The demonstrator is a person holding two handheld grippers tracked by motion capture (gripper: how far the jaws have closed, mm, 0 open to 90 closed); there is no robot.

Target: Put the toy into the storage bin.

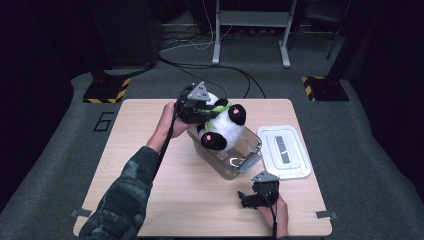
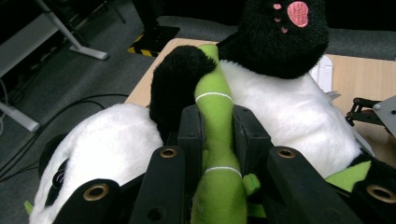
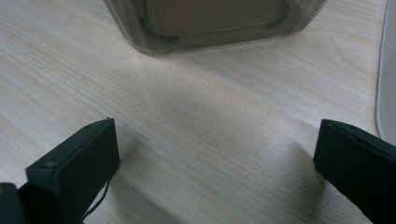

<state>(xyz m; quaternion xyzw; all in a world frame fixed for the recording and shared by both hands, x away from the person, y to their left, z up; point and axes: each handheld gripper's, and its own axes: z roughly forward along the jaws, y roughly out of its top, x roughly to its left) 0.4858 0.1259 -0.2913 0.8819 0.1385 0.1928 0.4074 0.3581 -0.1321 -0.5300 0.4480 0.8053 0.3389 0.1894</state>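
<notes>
While the left gripper (image 1: 199,107) hangs over the far end of the clear plastic container (image 1: 248,161), its jaws are clamped on the green plush bamboo stalk (image 2: 215,140) that the panda toy (image 1: 223,127) carries, and that's a smart place to bite: the stalk is narrow enough to fit between the pads, where the round white body would not. From the left gripper view you can see the stalk squeezed between the two black pads, the panda's black arm just behind it and a pink-soled foot (image 2: 282,33) up top. Seen from the high view, the toy sits tilted, its lower half in the mouth of the container and its top above the rim, so I'd call this the lowering-in stage, not finished yet.

Over at the near edge, the right gripper (image 1: 258,196) rests low on the wooden table (image 1: 150,200), jaws spread wide with bare wood between them, pointed at the container's near wall (image 3: 210,28). My guess is it's waiting its turn. The white lid (image 1: 284,151) lies flat just beside the container, handy for closing up.
</notes>
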